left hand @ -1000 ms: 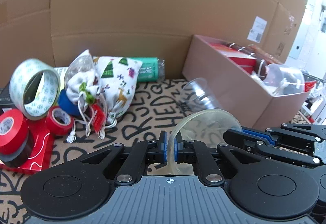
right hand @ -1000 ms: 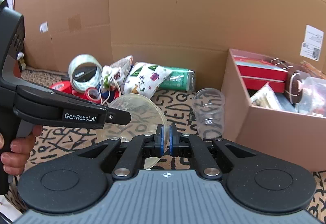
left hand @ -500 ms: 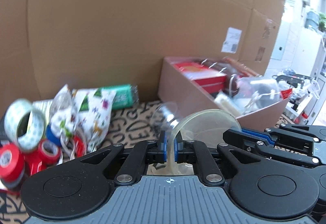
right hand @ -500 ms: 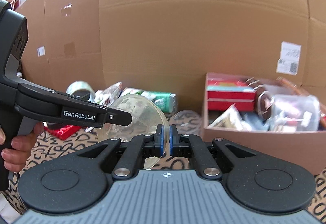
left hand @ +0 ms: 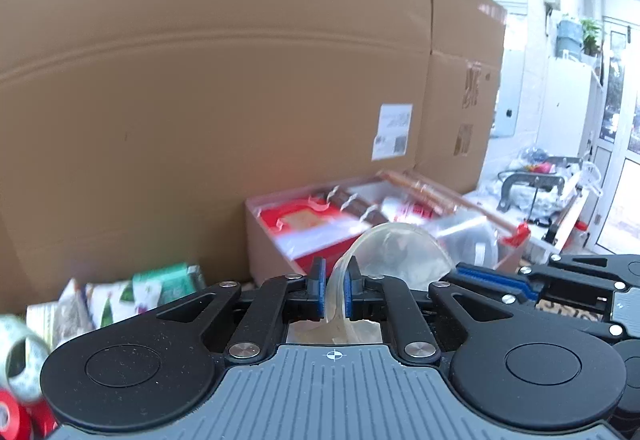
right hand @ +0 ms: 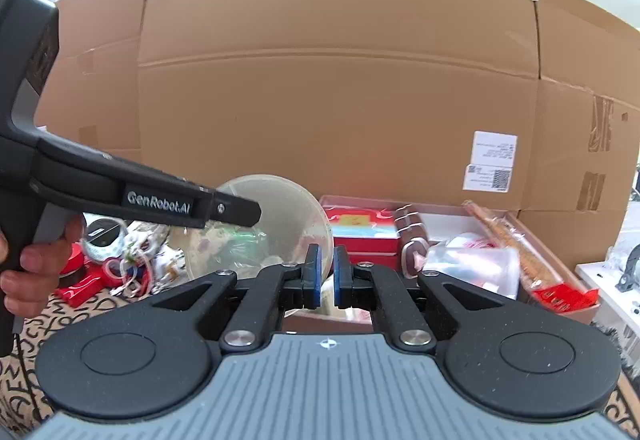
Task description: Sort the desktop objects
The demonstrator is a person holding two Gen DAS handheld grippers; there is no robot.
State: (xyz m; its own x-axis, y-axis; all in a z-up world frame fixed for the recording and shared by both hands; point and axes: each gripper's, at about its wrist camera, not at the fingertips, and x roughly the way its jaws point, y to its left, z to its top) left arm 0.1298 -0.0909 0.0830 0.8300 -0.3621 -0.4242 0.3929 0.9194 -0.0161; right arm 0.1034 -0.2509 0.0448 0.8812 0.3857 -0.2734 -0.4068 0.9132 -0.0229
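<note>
My left gripper (left hand: pixel 335 290) is shut on the rim of a clear plastic bowl (left hand: pixel 396 256) and holds it up in the air, near the open cardboard box (left hand: pixel 272 240) full of items. The bowl also shows in the right wrist view (right hand: pixel 276 224), with the left gripper's body (right hand: pixel 160 196) in front of it. My right gripper (right hand: pixel 324 276) is shut on the bowl's right rim, right of the left gripper. The box (right hand: pixel 560 272) lies just beyond it.
A tall cardboard wall (right hand: pixel 340 80) stands behind everything. On the patterned mat at the left lie tape rolls (left hand: pixel 16 364), a printed drawstring bag (left hand: pixel 116 300), a green packet (left hand: pixel 168 280) and red items (right hand: pixel 80 280). A white table (right hand: pixel 612 288) stands at the far right.
Both grippers have lifted the bowl and swung it right toward the box. The mat and the clear cup have dropped out of view. The views are blurred by motion.
</note>
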